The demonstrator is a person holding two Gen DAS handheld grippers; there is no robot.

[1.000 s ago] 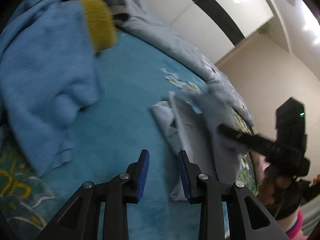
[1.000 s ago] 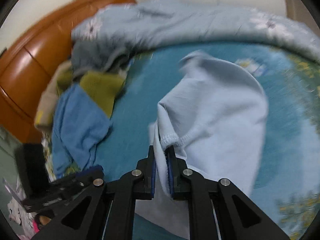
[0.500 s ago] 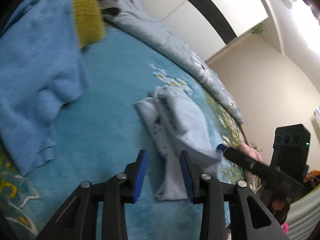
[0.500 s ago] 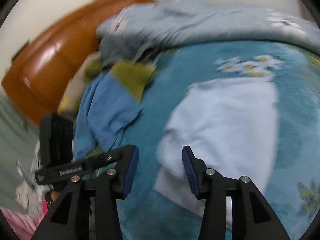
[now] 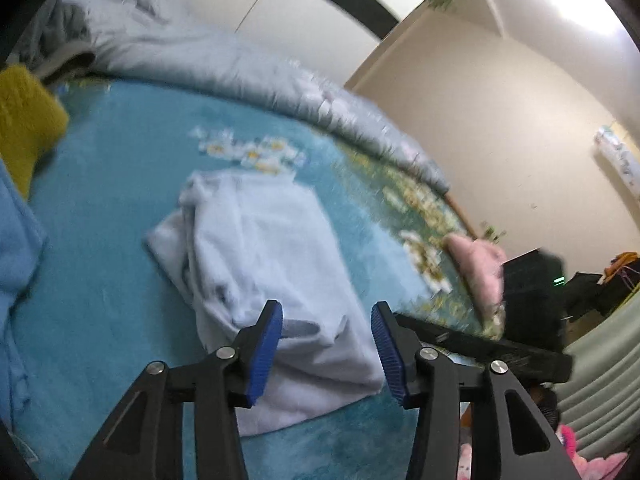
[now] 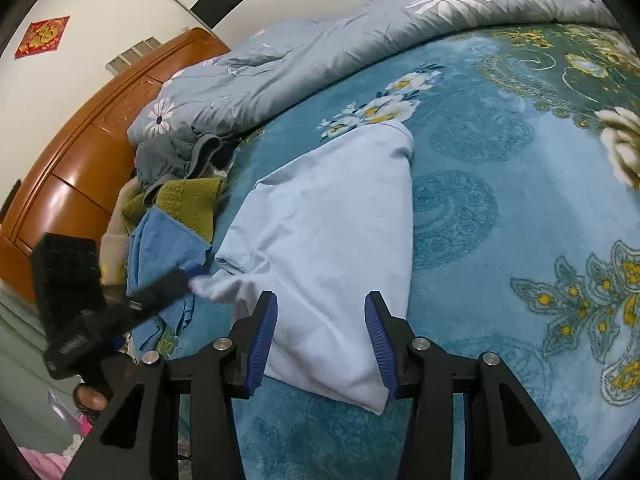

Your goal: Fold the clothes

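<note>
Left wrist: teal bed cover (image 5: 100, 280) carries the folded pale-blue garment (image 5: 272, 264) mid-bed; left tool (image 5: 326, 344) has been spreading, nothing gripped. Right wrist: right tool (image 6: 320, 336) spread over the garment's near edge, nothing pinched.

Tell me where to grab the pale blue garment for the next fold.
Probably take the pale blue garment at its near corner, coming in low from the near side with the right hand-held gripper. That corner lies flat on the teal bedspread, free of the clothes pile, and sits just beyond the open jaws.
</note>
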